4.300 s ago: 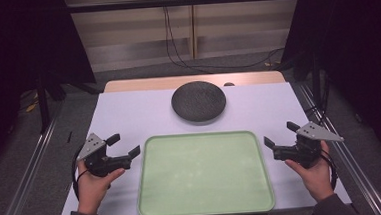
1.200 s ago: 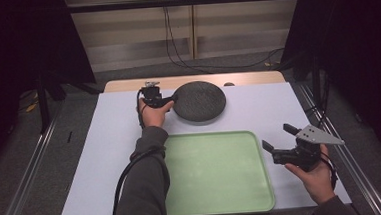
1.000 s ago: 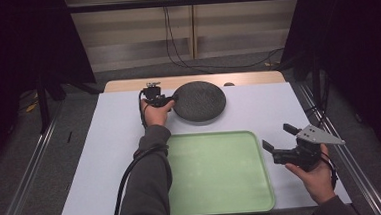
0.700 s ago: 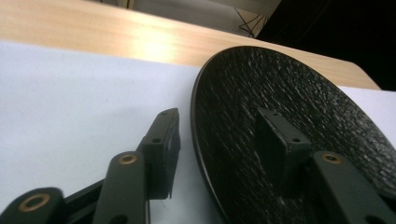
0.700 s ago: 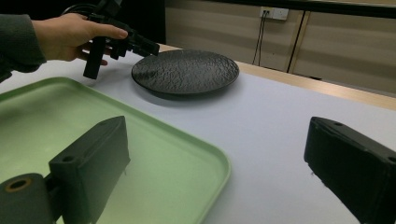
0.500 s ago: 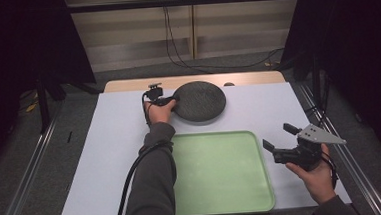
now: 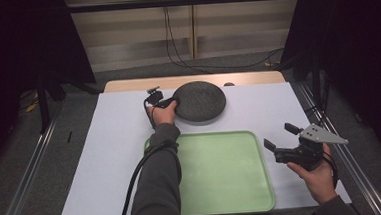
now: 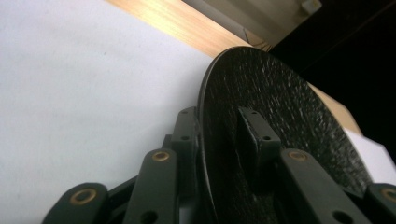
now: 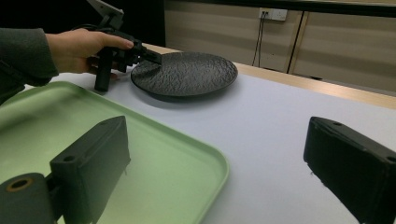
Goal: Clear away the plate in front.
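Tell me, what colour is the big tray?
The tray is pale green, plain with no pattern; the high view shows it best.

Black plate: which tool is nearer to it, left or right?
Left. The left tool has its jaws around the black plate's left rim. The right tool hovers open beside the green tray's right edge, well apart from the plate.

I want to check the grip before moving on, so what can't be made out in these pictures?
- Black plate: underside hidden in the left gripper view by its own rim and one jaw.
- Left gripper: its jaws are too small in the high view to judge.
- Green tray: cut off by the right gripper view's edge.
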The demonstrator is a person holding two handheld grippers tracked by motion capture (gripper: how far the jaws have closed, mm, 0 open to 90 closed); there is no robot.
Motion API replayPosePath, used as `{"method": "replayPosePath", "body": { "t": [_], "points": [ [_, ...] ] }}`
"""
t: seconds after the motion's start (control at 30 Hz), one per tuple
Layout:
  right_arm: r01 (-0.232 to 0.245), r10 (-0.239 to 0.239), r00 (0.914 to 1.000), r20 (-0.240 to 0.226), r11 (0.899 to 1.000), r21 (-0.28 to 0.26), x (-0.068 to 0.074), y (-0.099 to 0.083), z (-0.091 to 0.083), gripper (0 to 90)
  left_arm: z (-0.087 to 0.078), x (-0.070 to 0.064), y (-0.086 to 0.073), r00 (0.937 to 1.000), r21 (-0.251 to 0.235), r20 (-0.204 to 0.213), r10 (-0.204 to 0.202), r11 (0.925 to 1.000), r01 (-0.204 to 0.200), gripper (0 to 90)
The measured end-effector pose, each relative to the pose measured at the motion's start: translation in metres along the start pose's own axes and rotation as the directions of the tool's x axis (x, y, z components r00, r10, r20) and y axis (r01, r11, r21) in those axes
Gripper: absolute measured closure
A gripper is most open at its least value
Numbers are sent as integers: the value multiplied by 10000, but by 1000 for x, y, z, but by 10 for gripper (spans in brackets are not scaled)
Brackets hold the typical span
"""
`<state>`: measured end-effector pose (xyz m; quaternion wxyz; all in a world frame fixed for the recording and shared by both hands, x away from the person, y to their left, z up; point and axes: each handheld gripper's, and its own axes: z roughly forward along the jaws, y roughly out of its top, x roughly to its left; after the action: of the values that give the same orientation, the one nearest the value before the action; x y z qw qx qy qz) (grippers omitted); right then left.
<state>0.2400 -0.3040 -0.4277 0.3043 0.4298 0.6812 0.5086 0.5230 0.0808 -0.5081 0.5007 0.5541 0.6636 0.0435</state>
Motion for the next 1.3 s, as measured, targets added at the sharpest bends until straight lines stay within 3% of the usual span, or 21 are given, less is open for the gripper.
{"method": "replayPosePath", "body": {
  "t": [0.27,0.3,0.33,0.43,0.5,0.6,0.7,0.77,0.83,1.0,1.07,1.13,1.17,1.2,1.23,1.3],
  "points": [
    [-104,104,9999,-35,9999,-29,0,0,0,68,1,3,-3,9984,-181,148,-551,9983,554,720],
    [-119,119,9999,-29,9999,-27,0,1,0,68,-1,5,-3,9992,-16,161,-353,9994,353,723],
    [-99,98,9999,-41,9999,-36,0,1,0,68,1,3,-3,9977,-208,158,-664,9976,667,725],
    [-93,93,9999,-102,10000,1,0,1,1,69,1,5,-4,9948,-303,280,-980,9946,989,747],
    [-134,134,9999,-47,9999,-27,0,1,1,69,1,6,-6,9889,-468,419,-1423,9884,1442,753],
    [-151,151,9999,-44,9999,-8,-1,1,2,70,1,8,-6,9897,-405,498,-1341,9899,1362,759],
    [-205,205,9998,-78,9998,-9,-1,1,2,70,1,10,-8,9845,-403,739,-1592,9859,1625,767],
    [-200,200,9998,-42,9998,-46,-1,1,2,71,1,8,-7,9850,-401,554,-1633,9854,1656,763],
    [-254,253,9997,-46,9997,-52,-1,2,1,71,2,10,-8,9835,-447,740,-1653,9846,1688,758],
    [-273,272,9996,-69,9996,-42,-2,2,1,72,3,9,-9,9825,-442,667,-1739,9832,1770,761],
    [-262,262,9996,-61,9996,-35,-2,1,1,72,2,11,-10,9770,-442,891,-1939,9791,1984,773],
    [-321,321,9995,-60,9995,-18,-2,2,1,73,4,11,-13,9654,-487,1237,-2298,9702,2372,792],
    [-317,317,9995,-22,9995,-63,-3,2,1,74,5,10,-15,9639,-435,1369,-2283,9708,2361,809],
    [-317,317,9995,-22,9995,-63,-3,2,1,74,6,8,-16,9576,-448,1503,-2458,9659,2550,809],
    [-370,370,9993,-3,9993,-62,-3,2,1,73,6,8,-17,9570,-305,1657,-2382,9687,2464,818],
    [-370,370,9993,-18,9993,-54,-3,2,1,74,5,4,-16,9482,-274,1942,-2514,9648,2614,840]
  ]
}}
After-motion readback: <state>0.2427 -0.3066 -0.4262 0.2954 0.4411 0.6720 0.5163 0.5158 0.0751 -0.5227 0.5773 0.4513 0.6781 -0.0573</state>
